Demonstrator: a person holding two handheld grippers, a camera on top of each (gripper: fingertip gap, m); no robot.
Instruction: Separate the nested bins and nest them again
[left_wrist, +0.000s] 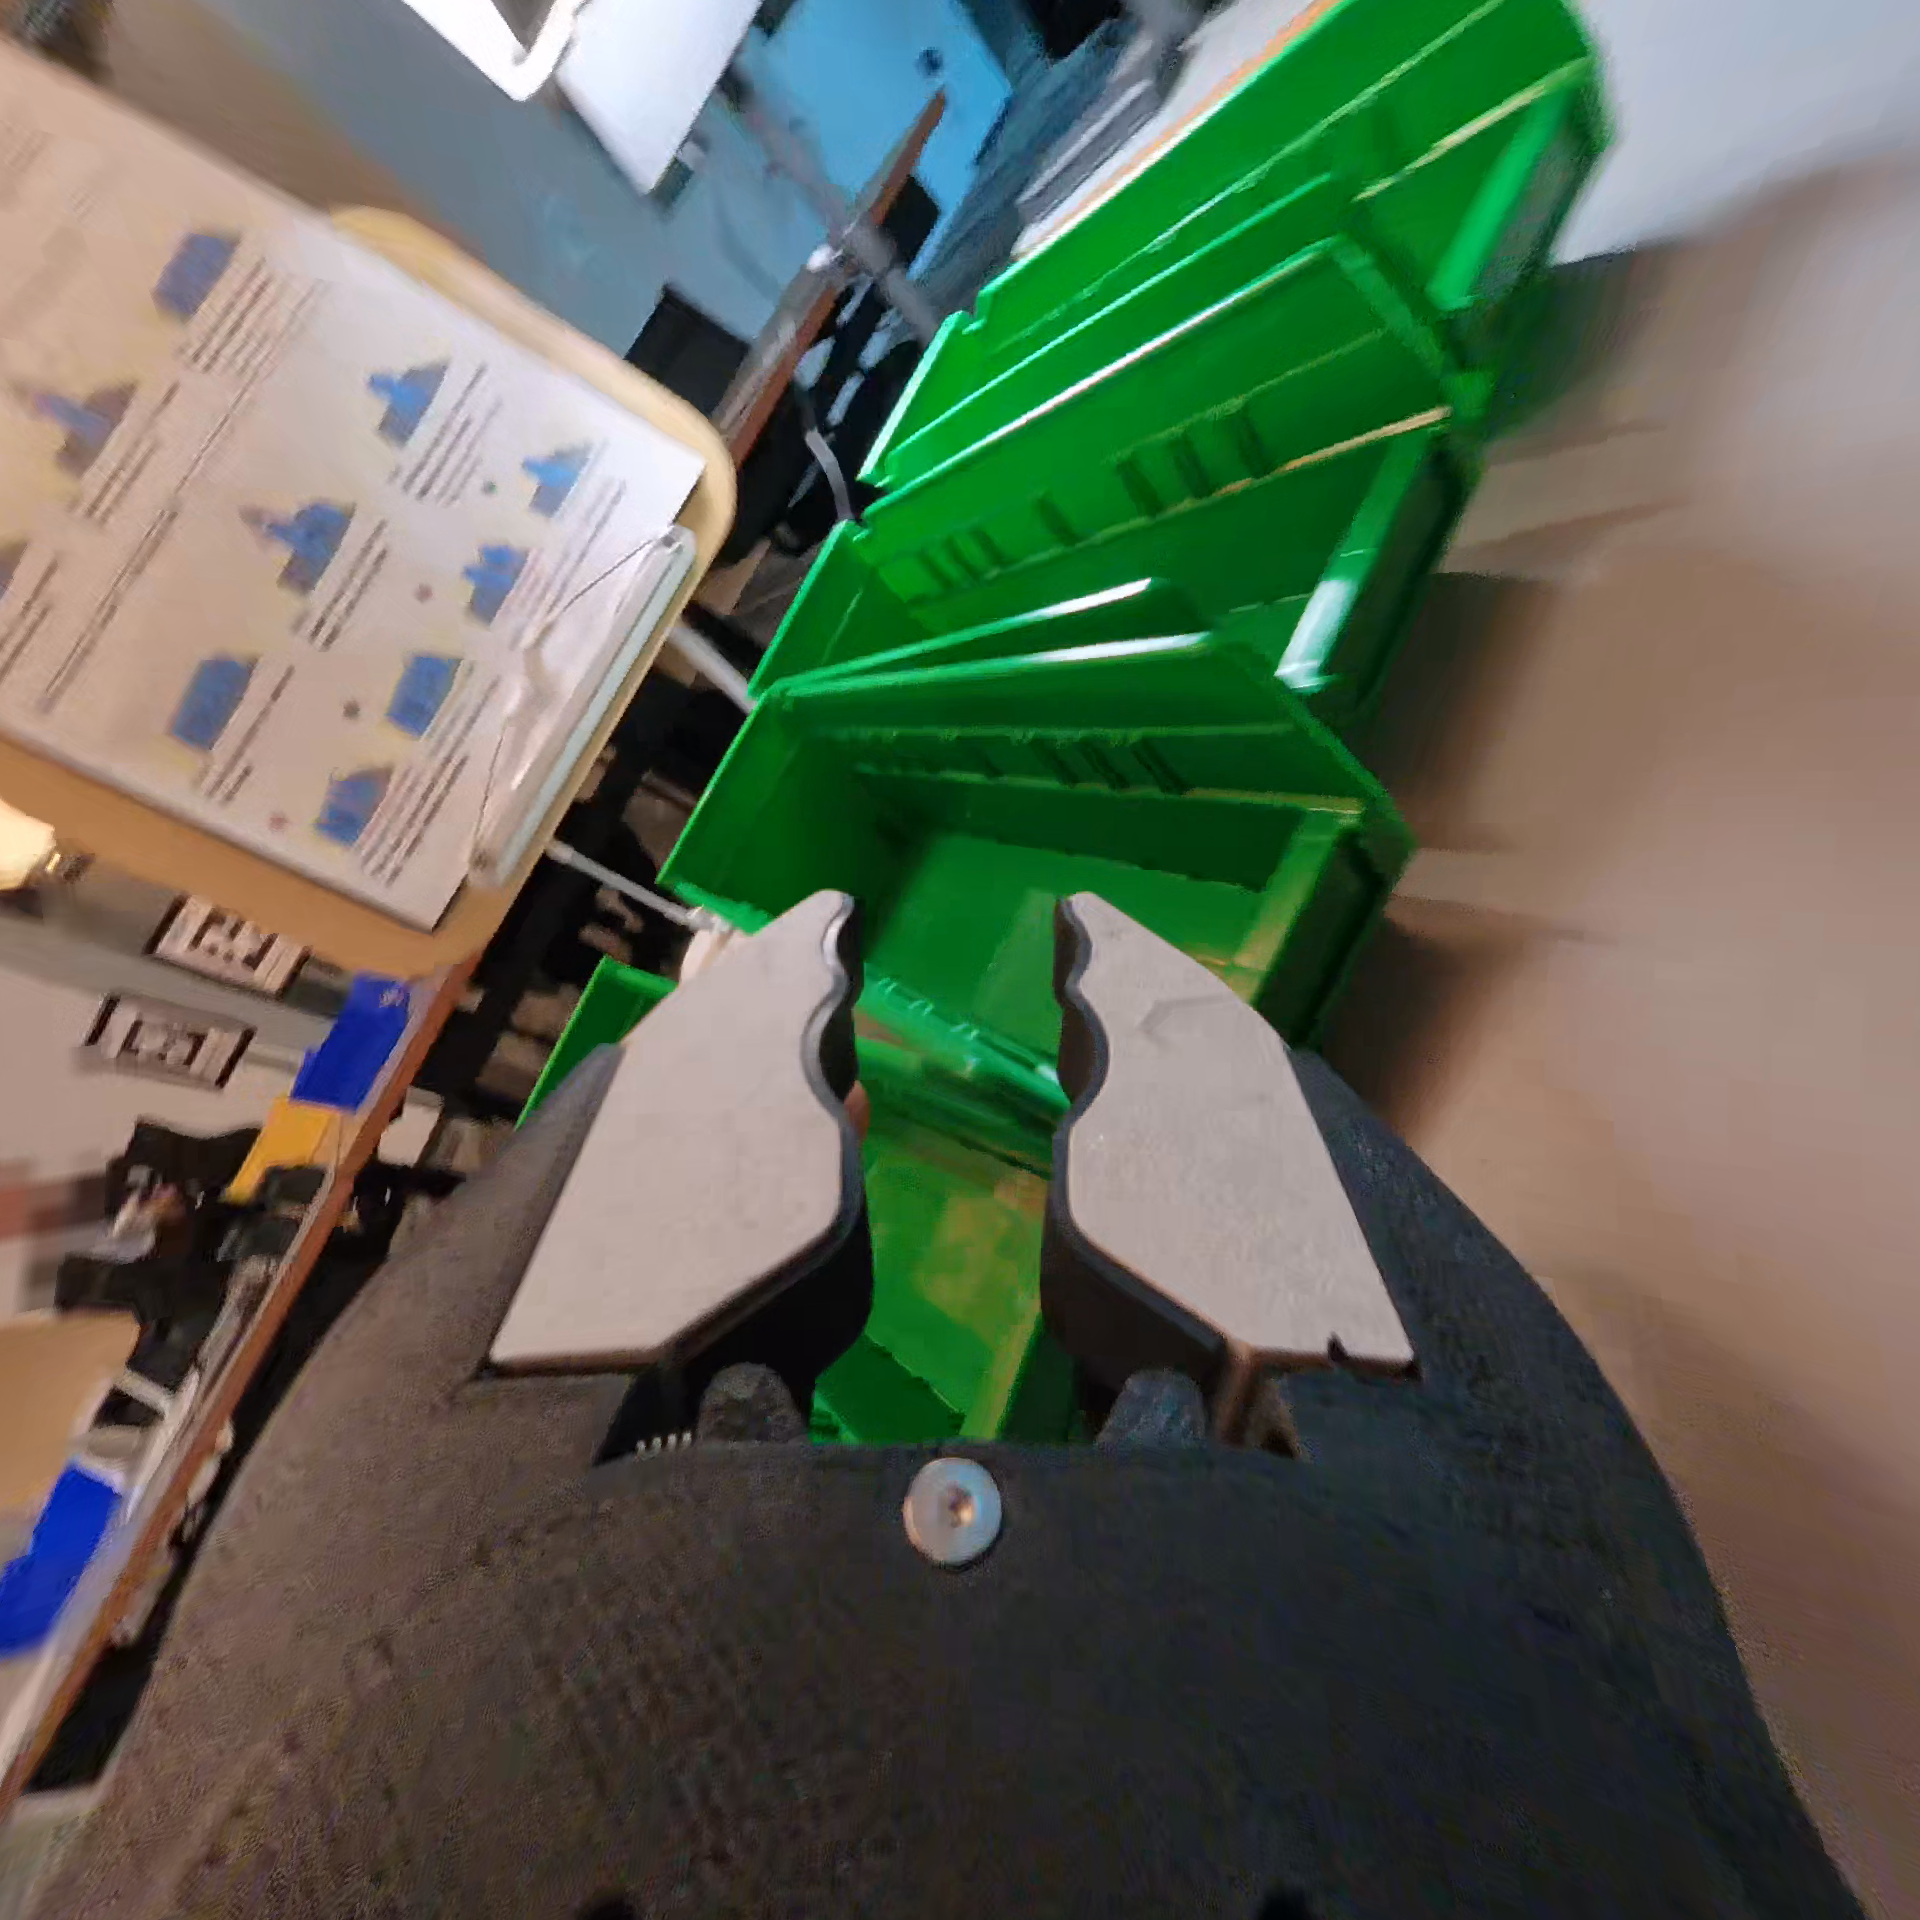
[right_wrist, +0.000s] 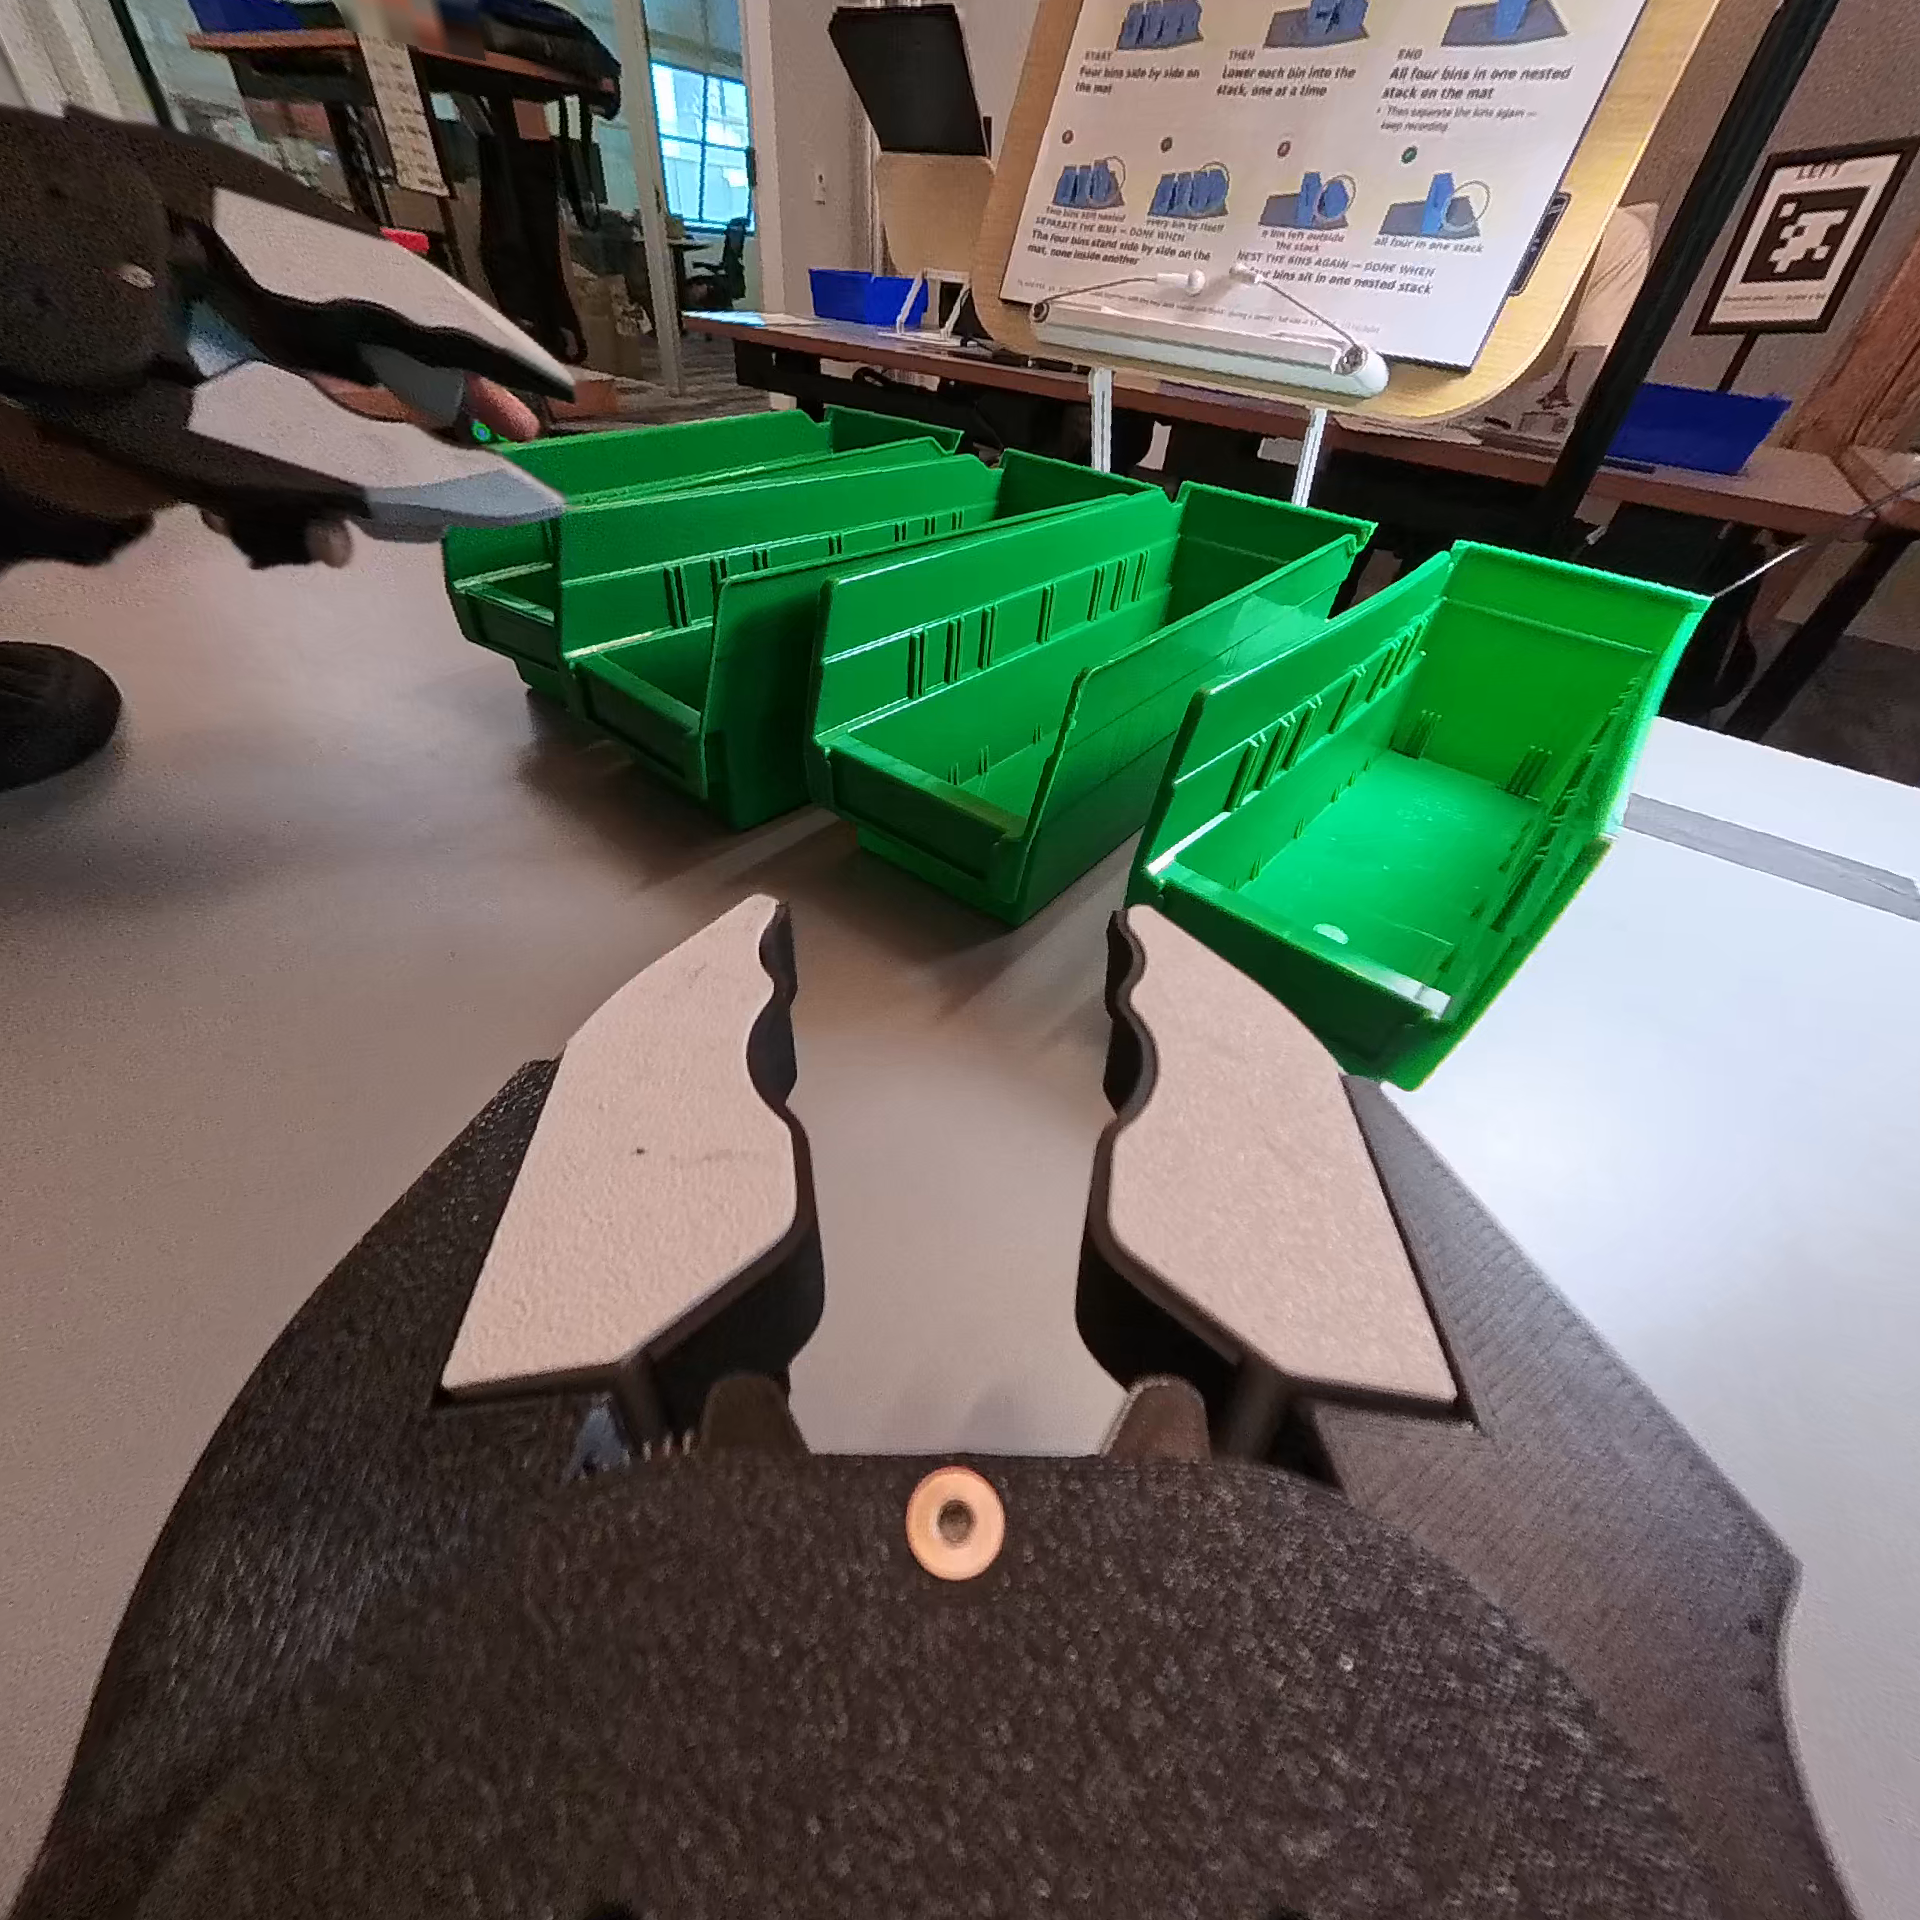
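Note:
Several green bins stand side by side on the grey mat (right_wrist: 312, 935). The leftmost bin (right_wrist: 665, 452), a second (right_wrist: 790, 551) and a third (right_wrist: 1039, 665) sit flat. The rightmost bin (right_wrist: 1403, 831) is tilted, leaning right at the mat's edge. My right gripper (right_wrist: 951, 920) is open and empty, low over the mat in front of the bins. My left gripper (right_wrist: 561, 447) is open at the leftmost bin's near end. In the left wrist view the left gripper (left_wrist: 956, 914) is open over the nearest bin (left_wrist: 1039, 831), with the other bins (left_wrist: 1195, 499) behind it.
An instruction board (right_wrist: 1299, 187) on a stand rises behind the bins; it also shows in the left wrist view (left_wrist: 312, 520). Blue bins (right_wrist: 862, 291) sit on tables at the back. White tabletop (right_wrist: 1714, 1091) lies right of the mat. A black-and-white marker sign (right_wrist: 1808, 234) stands far right. The grippers' ends are close to 25 cm from one another.

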